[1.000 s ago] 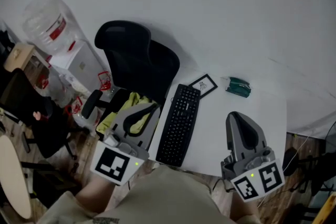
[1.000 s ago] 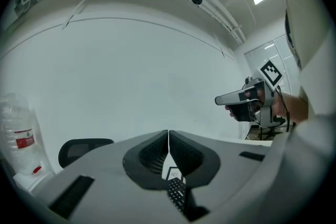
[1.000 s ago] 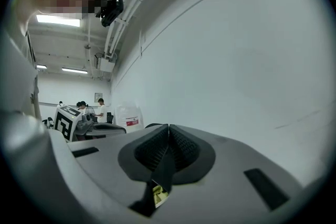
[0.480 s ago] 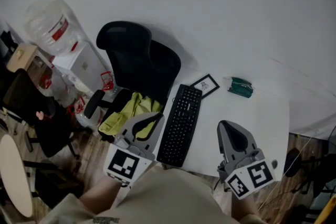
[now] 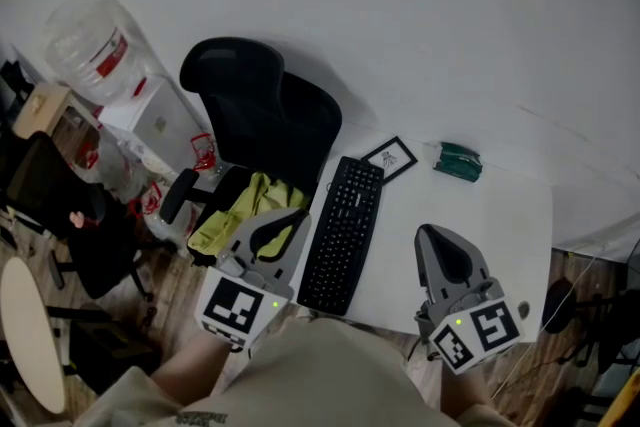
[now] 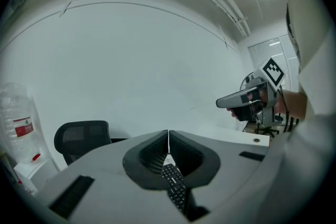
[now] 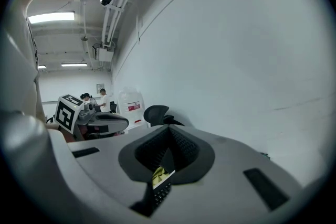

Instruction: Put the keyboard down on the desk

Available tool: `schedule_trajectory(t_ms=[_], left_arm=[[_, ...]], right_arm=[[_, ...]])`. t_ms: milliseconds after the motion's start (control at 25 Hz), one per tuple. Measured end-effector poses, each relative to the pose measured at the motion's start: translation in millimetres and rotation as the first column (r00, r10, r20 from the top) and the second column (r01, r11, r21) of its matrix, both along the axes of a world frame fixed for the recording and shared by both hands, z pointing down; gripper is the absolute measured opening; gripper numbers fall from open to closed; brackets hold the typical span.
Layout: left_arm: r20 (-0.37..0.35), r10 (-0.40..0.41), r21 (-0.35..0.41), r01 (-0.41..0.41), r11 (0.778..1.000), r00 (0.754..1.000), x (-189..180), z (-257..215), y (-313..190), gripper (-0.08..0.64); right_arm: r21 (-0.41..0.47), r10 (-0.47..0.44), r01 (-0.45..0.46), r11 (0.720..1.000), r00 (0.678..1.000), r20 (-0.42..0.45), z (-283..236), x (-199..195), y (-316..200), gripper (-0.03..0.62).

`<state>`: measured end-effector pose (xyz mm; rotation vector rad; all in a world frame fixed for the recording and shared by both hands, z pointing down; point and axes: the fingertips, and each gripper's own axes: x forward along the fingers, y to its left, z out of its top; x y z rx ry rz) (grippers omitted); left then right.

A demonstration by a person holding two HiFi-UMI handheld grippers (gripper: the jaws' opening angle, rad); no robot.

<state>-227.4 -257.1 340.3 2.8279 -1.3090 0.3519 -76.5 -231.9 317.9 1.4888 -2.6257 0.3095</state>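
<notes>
The black keyboard (image 5: 345,235) lies flat on the white desk (image 5: 500,225), lengthwise toward the wall, with neither gripper touching it. My left gripper (image 5: 293,215) hovers just left of it, off the desk's left edge, jaws shut and empty. Over the desk's near edge, right of the keyboard, my right gripper (image 5: 433,235) is also shut and empty. In the left gripper view the jaws (image 6: 168,135) meet, and the keyboard (image 6: 177,190) shows below them. The right gripper view shows closed jaws (image 7: 169,129) with the keyboard's end (image 7: 160,192) beneath.
A black office chair (image 5: 262,115) stands left of the desk with a yellow-green cloth (image 5: 240,208) on its seat. A small framed card (image 5: 390,158) and a green object (image 5: 458,163) lie at the desk's far side. A water bottle on a dispenser (image 5: 92,47) stands far left.
Both grippers have drawn back a little toward my body. The right one shifted left, the left one shifted right. The keyboard has stayed put on the desk.
</notes>
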Motion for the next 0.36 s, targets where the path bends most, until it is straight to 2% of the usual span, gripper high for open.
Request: schedule_trajectory(t_ms=[360], left_arm=[[0.006,0.001,-0.006,-0.001,1.000,1.000,2.4,3.1,3.9,0.025]], right_arm=[[-0.007,0.010,-0.010,1.000,1.000,0.004,4.9,6.8,4.9,0.025]])
